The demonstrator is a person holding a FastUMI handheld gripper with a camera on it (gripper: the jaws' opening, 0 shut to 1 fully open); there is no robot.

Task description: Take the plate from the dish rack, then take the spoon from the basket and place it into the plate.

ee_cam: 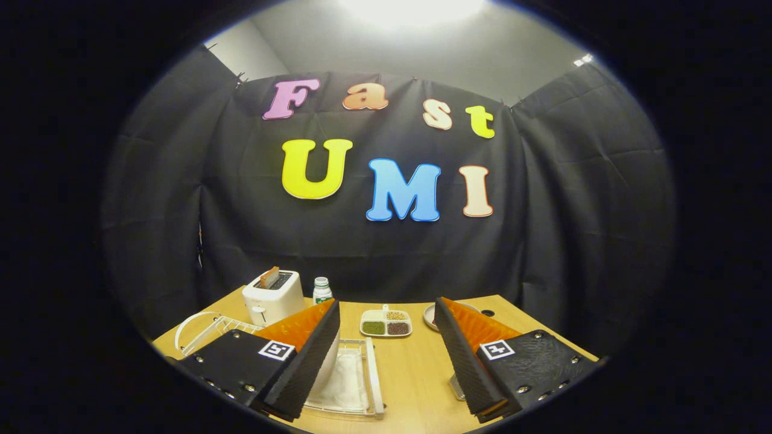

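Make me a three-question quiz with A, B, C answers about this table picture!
1. Where does the toaster stand?
A. beside the small bottle, beyond the dish rack
B. between the claw's fingers
C. on the divided tray

2. How many compartments does the divided tray have?
A. one
B. three
C. six

3. What is the claw doing?
A. squeezing the toaster
B. shut on the bottle
C. open, with nothing between its fingers

Answers:
1. A: the toaster sits at the table's far edge next to the bottle, behind the rack.
2. B: one compartment holds green bits, one dark, one pale.
3. C: the fingers stand wide apart with bare table between them.
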